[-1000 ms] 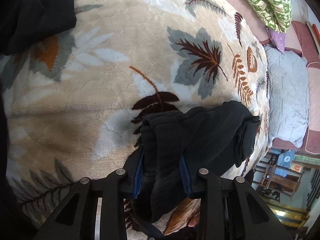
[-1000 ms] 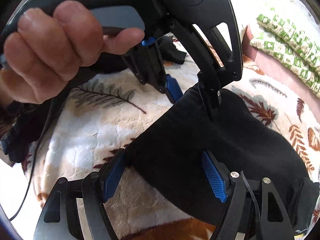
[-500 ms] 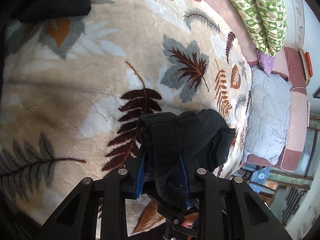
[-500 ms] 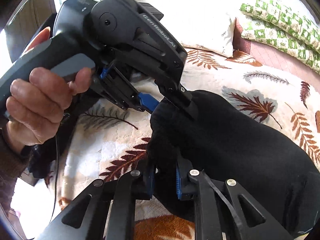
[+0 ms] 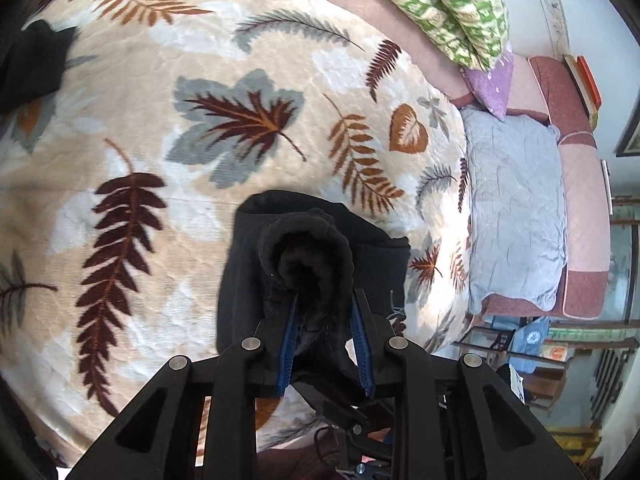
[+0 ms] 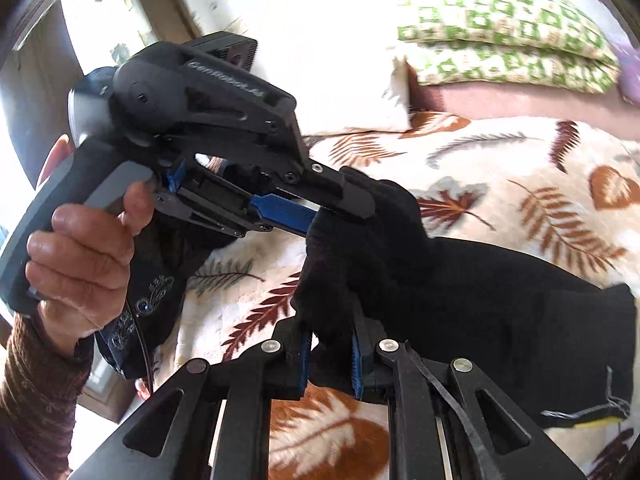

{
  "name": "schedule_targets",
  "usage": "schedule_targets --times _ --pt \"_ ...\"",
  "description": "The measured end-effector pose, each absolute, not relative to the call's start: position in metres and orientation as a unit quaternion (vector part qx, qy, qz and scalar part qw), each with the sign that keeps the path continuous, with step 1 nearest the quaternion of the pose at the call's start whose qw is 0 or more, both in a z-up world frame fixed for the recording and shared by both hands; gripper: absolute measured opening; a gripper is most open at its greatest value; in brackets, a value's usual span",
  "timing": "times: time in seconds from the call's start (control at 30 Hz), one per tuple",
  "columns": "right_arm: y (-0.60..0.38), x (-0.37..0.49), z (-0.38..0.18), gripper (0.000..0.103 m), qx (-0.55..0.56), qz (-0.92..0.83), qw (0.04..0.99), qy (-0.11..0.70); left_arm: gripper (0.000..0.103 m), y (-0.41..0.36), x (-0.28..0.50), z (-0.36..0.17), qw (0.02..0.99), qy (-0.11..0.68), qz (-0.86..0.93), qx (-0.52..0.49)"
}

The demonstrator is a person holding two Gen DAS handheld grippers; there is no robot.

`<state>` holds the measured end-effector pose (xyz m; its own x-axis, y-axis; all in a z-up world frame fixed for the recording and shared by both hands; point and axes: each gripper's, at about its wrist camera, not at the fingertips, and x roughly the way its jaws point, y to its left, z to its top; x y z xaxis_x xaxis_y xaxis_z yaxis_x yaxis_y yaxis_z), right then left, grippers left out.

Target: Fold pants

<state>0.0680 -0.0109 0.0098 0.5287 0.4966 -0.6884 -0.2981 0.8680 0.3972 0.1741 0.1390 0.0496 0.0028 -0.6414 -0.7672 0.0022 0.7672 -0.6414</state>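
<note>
The black pants (image 6: 480, 304) hang lifted above the leaf-print blanket (image 5: 200, 80). My left gripper (image 5: 325, 320) is shut on a bunched edge of the pants (image 5: 308, 256), which droop below it. My right gripper (image 6: 328, 344) is shut on the same edge a little lower. In the right wrist view the left gripper (image 6: 340, 208) shows at upper left, held by a hand (image 6: 80, 248), biting the cloth just above my right fingers. The far end of the pants trails to the right (image 6: 592, 360).
A second dark garment (image 5: 32, 64) lies at the blanket's far left. Green-patterned pillows (image 5: 440, 4) and a grey pillow (image 5: 516, 208) lie along the bed's head and right side. A dark embroidered cloth (image 6: 148, 308) hangs by the hand.
My right gripper closed on the pants edge beside the left gripper. Both grippers lifted the pants higher off the blanket, and the cloth bunched into a roll between the left fingers.
</note>
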Motion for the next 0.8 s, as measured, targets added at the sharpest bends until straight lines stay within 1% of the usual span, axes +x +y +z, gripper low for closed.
schedule_targets --times 0.1,0.17,0.23,0.47,0.67,0.8 --pt "-0.050 0.066 0.006 0.015 0.154 0.207 0.864 0.433 0.024 0.084 0.177 0.039 0.652 0.680 -0.255 -0.218" --pt "-0.077 0.064 -0.001 0.015 0.185 0.191 0.859 0.437 0.022 0.049 0.180 0.026 0.638 0.697 -0.257 -0.204" --pt "-0.101 0.062 -0.011 0.015 0.216 0.176 0.850 0.447 0.021 0.024 0.184 0.019 0.631 0.707 -0.253 -0.192" --pt "-0.148 0.055 -0.025 0.015 0.279 0.170 0.837 0.438 0.021 -0.034 0.196 0.022 0.634 0.729 -0.229 -0.121" --pt "-0.181 0.052 -0.022 0.015 0.317 0.164 0.837 0.414 0.021 -0.076 0.198 0.028 0.627 0.732 -0.242 -0.112" --pt "-0.212 0.043 -0.026 0.015 0.338 0.136 0.839 0.404 0.022 -0.112 0.195 0.012 0.617 0.739 -0.252 -0.101"
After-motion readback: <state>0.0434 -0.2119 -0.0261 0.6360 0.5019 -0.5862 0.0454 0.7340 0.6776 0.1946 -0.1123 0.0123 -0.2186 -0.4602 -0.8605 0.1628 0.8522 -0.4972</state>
